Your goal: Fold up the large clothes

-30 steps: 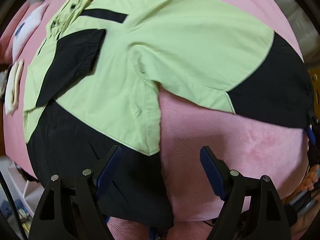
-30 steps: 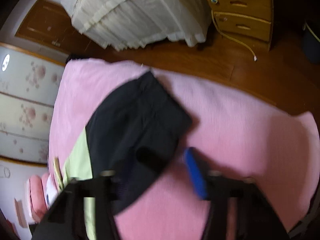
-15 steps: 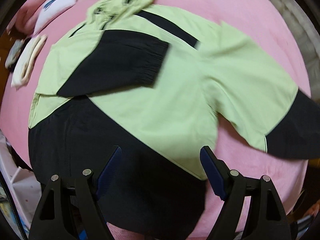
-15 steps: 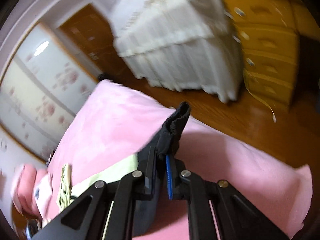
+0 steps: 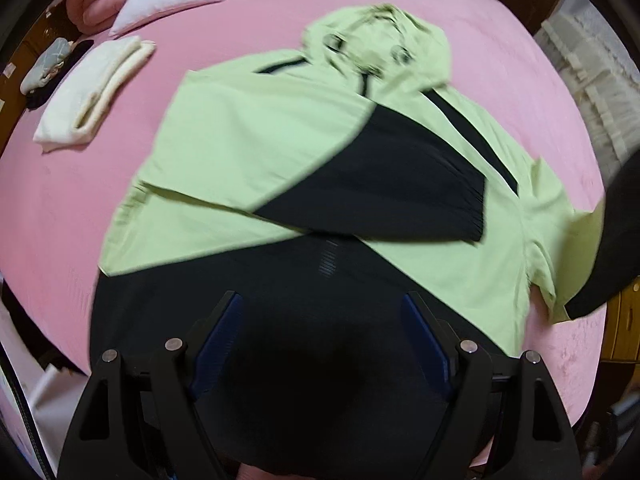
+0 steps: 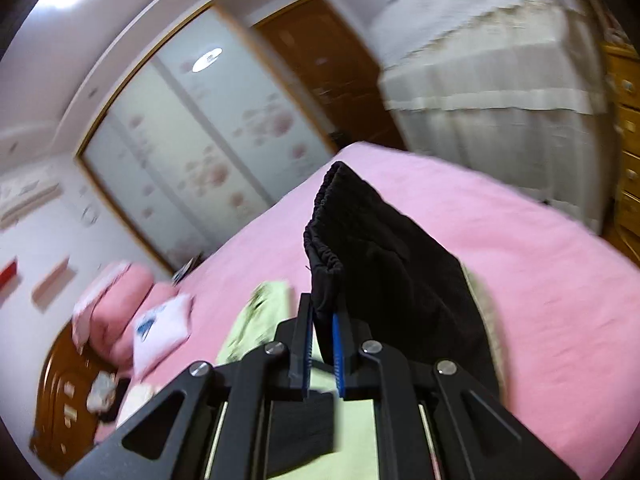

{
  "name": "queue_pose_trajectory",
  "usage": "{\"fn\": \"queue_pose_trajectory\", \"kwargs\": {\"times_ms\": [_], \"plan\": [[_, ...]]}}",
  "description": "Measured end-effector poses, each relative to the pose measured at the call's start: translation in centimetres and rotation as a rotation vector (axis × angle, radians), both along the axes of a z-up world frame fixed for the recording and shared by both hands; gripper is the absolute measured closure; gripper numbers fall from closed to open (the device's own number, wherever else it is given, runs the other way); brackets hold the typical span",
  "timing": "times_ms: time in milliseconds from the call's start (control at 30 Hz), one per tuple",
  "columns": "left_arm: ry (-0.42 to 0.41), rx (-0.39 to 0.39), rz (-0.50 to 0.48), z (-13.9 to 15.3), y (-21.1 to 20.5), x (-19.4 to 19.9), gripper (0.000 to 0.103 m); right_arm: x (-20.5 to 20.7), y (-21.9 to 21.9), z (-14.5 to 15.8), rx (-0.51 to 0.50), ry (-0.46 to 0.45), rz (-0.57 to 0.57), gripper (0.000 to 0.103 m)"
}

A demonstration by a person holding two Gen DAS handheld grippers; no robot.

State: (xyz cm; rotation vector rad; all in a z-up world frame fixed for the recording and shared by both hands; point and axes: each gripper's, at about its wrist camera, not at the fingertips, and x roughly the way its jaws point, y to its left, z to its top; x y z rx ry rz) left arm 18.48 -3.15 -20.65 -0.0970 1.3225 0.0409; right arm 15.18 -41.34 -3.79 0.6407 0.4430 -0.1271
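Black elasticated cuff (image 6: 326, 232), newly pinched in the right hand-held gripper (image 6: 322, 344), is lifted off the pink bed (image 6: 540, 280) for the second sleeve fold; the left hand-held gripper (image 5: 322, 344) is held wide and empty over the jacket (image 5: 260, 152).

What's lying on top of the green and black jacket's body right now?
One black sleeve lies folded across the jacket chest. The right gripper pinches the other sleeve's black cuff, lifted above the pink bed. The chest under the folded sleeve is hidden.

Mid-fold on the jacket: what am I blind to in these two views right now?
- Jacket hem: left view, hidden behind the open left claw and cut by the bottom edge.
- Lifted sleeve: left view, runs off the right edge.
- Hood details: left view, motion blur.
- Jacket body: right view, mostly hidden behind the right claw, shut on the cuff.
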Motion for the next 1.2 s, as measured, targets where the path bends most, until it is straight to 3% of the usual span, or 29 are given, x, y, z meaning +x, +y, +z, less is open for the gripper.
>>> {"fn": "queue_pose_trajectory", "kwargs": {"times_ms": [167,300,433,500,567,633,700,833,967,1067,1133,1200], "plan": [[-0.034,0.000,-0.002,0.2,6.4,0.9,0.023,4.9,10.3,-2.3,-0.020,0.067,0.171,0.095],[-0.032,0.003,0.021,-1.0,10.4,1.8,0.023,8.6,18.4,-7.2,-0.084,0.183,0.339,0.094],[0.016,-0.024,0.022,-3.3,12.7,3.2,0.023,11.1,23.9,-13.5,-0.118,0.372,0.458,0.087],[0.028,-0.043,0.013,-4.0,12.6,3.5,0.023,11.4,25.0,-15.8,-0.111,0.454,0.506,0.075],[0.045,-0.073,-0.001,-4.8,12.3,4.2,0.023,10.7,25.0,-16.6,-0.087,0.468,0.505,0.050],[0.057,-0.094,-0.013,-5.5,11.5,4.8,0.023,9.4,24.0,-16.8,-0.069,0.461,0.478,0.034],[0.066,-0.116,-0.020,-6.2,10.2,5.4,0.022,8.2,22.8,-16.6,-0.068,0.468,0.447,0.033],[0.107,-0.239,0.022,-8.0,7.5,7.1,0.022,5.6,19.6,-17.2,-0.053,0.513,0.407,0.033],[0.094,-0.322,0.054,-9.5,4.6,8.7,0.022,3.6,16.5,-17.1,-0.124,0.551,0.383,0.033],[0.087,-0.292,0.031,-10.8,1.7,10.3,0.022,1.9,14.0,-16.7,-0.176,0.573,0.348,0.033],[0.086,-0.225,-0.017,-11.9,-0.7,11.2,0.023,0.7,12.1,-16.5,-0.218,0.577,0.312,0.033],[0.101,-0.126,-0.045,-12.8,-2.4,11.6,0.032,-0.1,10.8,-16.5,-0.266,0.597,0.286,0.033]]}}
